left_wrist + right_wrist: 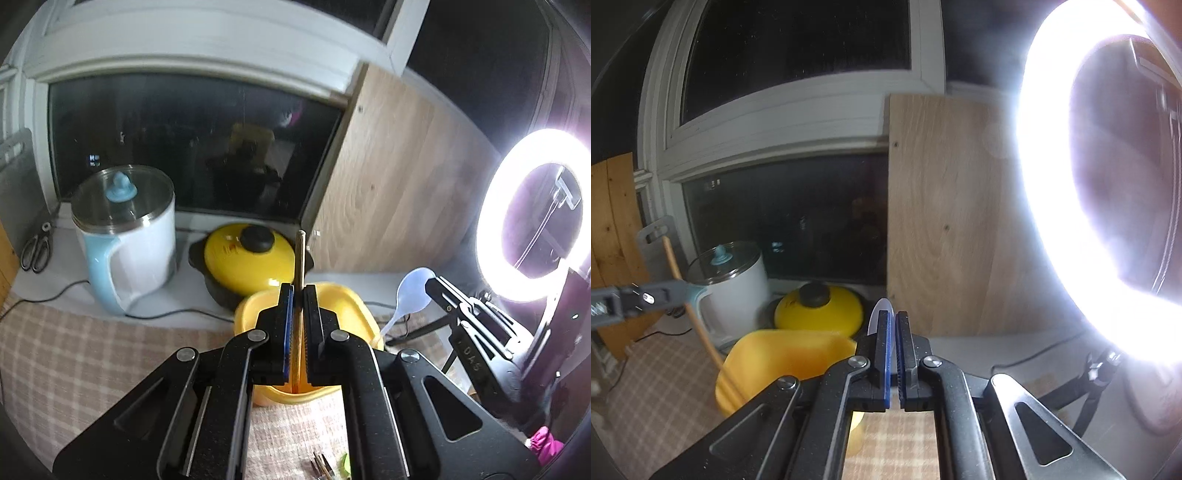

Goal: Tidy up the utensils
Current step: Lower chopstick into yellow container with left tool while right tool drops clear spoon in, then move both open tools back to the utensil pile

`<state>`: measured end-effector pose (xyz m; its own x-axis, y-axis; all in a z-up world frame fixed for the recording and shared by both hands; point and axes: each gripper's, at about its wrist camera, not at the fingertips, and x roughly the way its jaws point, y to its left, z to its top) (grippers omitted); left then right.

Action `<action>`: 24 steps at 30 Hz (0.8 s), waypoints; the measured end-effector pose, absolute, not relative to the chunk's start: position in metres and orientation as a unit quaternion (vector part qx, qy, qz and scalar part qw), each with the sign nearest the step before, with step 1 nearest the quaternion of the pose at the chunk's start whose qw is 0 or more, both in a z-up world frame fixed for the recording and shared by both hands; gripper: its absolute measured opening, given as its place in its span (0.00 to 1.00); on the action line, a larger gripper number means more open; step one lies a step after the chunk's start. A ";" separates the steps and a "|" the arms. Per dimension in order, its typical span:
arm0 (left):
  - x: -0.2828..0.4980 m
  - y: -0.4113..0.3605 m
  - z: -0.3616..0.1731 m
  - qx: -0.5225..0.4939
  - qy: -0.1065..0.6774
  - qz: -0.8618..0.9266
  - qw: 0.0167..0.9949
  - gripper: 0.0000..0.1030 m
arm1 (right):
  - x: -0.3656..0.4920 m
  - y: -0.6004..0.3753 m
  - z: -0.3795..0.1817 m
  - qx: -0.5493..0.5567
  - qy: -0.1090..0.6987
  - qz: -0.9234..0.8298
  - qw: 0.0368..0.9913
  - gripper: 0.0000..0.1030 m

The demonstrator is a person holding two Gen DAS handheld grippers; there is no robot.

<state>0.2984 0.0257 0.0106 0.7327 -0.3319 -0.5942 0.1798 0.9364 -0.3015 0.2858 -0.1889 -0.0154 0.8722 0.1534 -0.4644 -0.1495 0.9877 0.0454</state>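
My left gripper [298,291] is shut on a wooden chopstick [300,258] held upright over a yellow plastic container [343,306]. The chopstick's lower end reaches into the container. My right gripper [893,321] is shut on a translucent white plastic spoon [881,308]; its bowl sticks up above the fingertips. In the left wrist view the spoon [412,288] and right gripper [437,286] sit just right of the container. In the right wrist view the left gripper [677,290] holds the chopstick [698,321] above the container [790,354].
A white and blue electric kettle [127,240] and a yellow lidded pot [247,258] stand behind the container by the window. Scissors [35,249] lie far left. A bright ring light [532,218] stands at right. More chopsticks [321,467] lie on the checked cloth.
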 end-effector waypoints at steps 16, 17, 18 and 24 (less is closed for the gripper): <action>0.302 0.021 -0.025 -0.108 0.381 -0.125 0.910 0.23 | 0.290 -0.186 -0.034 0.044 0.281 0.135 0.949 0.27; 0.301 0.023 -0.024 -0.111 0.381 -0.122 0.909 0.35 | 0.288 -0.188 -0.033 0.048 0.280 0.136 0.949 0.29; 0.298 0.027 -0.022 -0.116 0.376 -0.118 0.912 0.51 | 0.285 -0.190 -0.032 0.052 0.279 0.138 0.949 0.30; 0.285 0.041 -0.011 -0.128 0.360 -0.103 0.919 0.51 | 0.267 -0.202 -0.024 0.058 0.270 0.145 0.950 0.50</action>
